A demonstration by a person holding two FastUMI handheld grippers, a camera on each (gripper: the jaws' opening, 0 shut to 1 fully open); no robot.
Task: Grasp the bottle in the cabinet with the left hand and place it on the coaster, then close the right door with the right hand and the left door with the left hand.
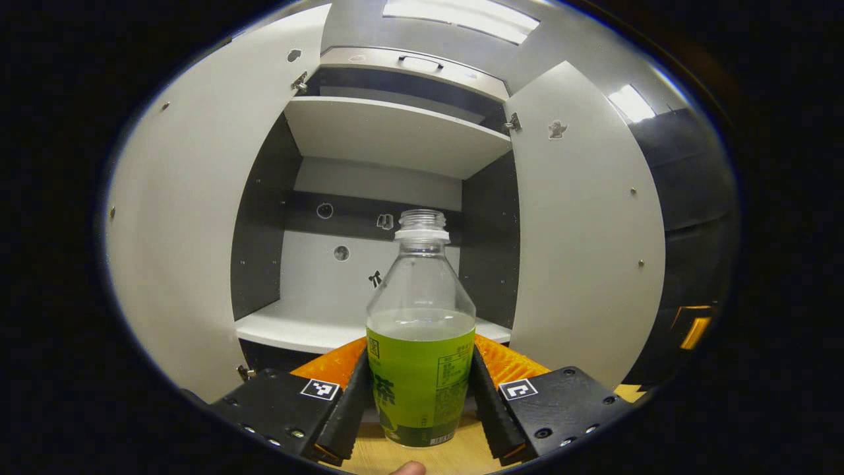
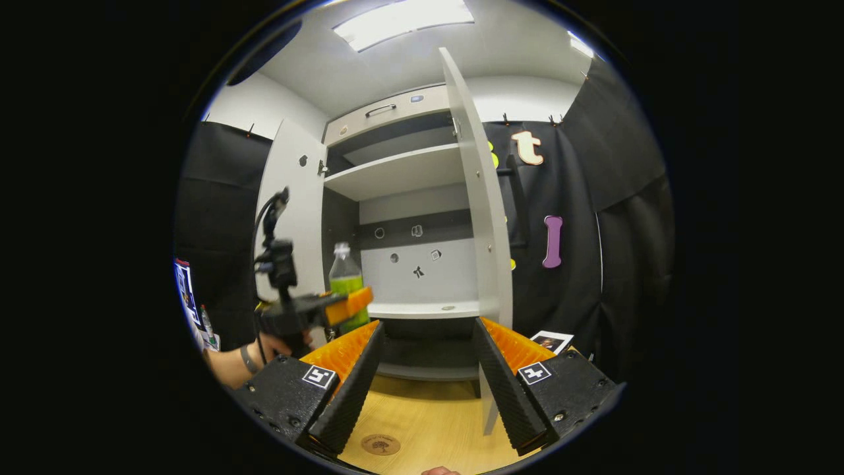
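The left gripper (image 1: 420,402) is closed on the bottle (image 1: 421,343), with one finger pressed on each side of its green label. The bottle stands upright between the fingers, has no cap on, and is about half full of a pale drink. In the left gripper view it is out in front of the cabinet (image 1: 395,135), above the wooden table (image 1: 376,455), and no longer on the cabinet's lower shelf (image 1: 310,326).

The cabinet is the big thing to look at. Its left door (image 1: 191,218) and its right door (image 1: 587,231) both swing wide open, one on each side of the bottle. Inside the cabinet there is an upper shelf (image 1: 389,132) and a back wall with small stickers on it.

In the right gripper view the right gripper (image 2: 425,376) is open, with a wide gap between its fingers and nothing in it. It hangs over the table in front of the cabinet. The right door (image 2: 478,218) stands edge-on just past its right finger. The coaster (image 2: 380,444), a small round brown disc, lies on the table in front of the cabinet, below the right gripper. Left of the cabinet opening, a hand (image 2: 264,349) holds the left gripper (image 2: 330,310) with the bottle (image 2: 346,290) in it
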